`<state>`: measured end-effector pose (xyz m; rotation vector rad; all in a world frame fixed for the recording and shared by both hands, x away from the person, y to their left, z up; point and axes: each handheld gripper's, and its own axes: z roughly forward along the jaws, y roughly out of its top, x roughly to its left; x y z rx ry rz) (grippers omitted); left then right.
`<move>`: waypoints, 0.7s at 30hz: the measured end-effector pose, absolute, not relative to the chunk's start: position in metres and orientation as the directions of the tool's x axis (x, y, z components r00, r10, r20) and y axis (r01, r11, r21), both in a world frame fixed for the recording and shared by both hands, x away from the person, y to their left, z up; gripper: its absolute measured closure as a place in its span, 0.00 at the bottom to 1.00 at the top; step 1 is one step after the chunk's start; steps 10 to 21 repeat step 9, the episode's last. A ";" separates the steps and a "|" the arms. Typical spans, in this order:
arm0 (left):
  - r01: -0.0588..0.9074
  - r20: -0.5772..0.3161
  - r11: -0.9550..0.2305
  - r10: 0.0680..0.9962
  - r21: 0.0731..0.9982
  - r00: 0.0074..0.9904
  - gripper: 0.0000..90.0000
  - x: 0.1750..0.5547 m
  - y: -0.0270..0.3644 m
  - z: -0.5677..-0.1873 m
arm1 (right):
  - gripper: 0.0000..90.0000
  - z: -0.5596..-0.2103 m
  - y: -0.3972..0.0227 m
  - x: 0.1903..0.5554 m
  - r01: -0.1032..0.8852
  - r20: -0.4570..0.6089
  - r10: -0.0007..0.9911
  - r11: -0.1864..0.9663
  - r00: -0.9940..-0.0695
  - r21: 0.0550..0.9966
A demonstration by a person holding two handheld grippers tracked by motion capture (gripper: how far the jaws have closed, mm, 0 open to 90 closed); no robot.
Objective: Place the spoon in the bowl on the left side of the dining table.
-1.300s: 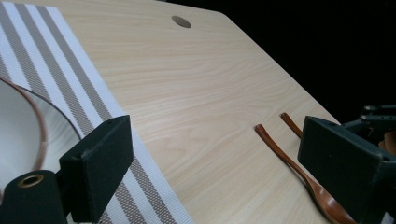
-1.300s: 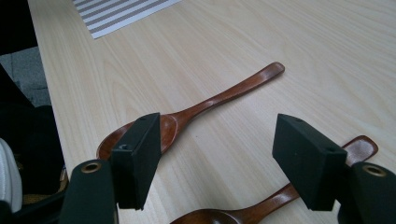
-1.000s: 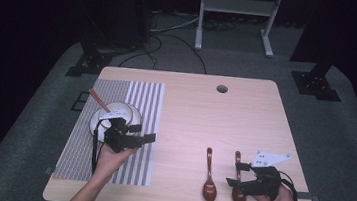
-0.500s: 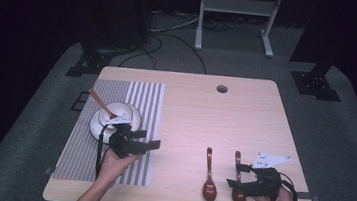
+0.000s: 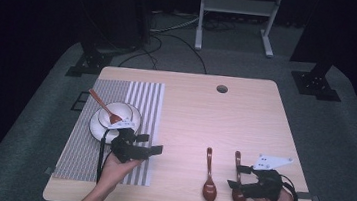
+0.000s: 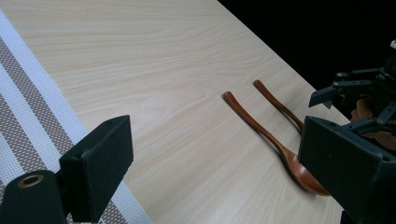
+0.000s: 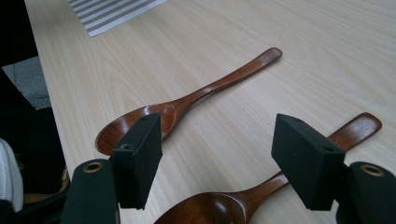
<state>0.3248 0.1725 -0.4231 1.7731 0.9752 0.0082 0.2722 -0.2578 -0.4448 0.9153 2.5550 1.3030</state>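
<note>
Dark curtains and black stands are ringing a pale wooden counter point(image 5: 245, 117), and a person is leaning in from its near edge with one pair of tongs in each hand. I am counting three wooden spoons. Two are lying side by side on the bare wood, handles pointing away from the person: the left spoon point(image 5: 209, 175) and the right spoon point(image 5: 237, 179). The third spoon point(image 5: 103, 106) is resting in a white bowl point(image 5: 124, 112), its handle sticking out past the rim. That single bowl is sitting on one white plate point(image 5: 97, 127), and both are standing on one striped placemat point(image 5: 86, 146).

The right tongs point(image 5: 239, 180) are hovering with jaws spread wide and gripping nothing; the right spoon's bowl is lying directly beneath them, between the jaws, and the left spoon is sitting just beside their left jaw. The left tongs point(image 5: 150, 145) are likewise gaping wide and holding nothing, hanging over the placemat's inner edge, with the bowl and plate just behind them and both loose spoons well ahead of the jaws. No brand, label or lettering is readable anywhere.
</note>
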 end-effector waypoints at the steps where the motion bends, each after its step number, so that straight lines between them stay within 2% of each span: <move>1: 0.603 -0.426 -0.105 0.611 0.791 0.667 0.10 0.324 0.172 -0.423 | 0.36 -0.445 -0.258 0.272 0.458 0.154 0.570 0.441 -0.807 0.772; 21: 0.609 -0.431 -0.104 0.614 0.786 0.661 0.10 0.324 0.172 -0.428 | 0.36 -0.445 -0.259 0.272 0.456 0.152 0.573 0.434 -0.805 0.777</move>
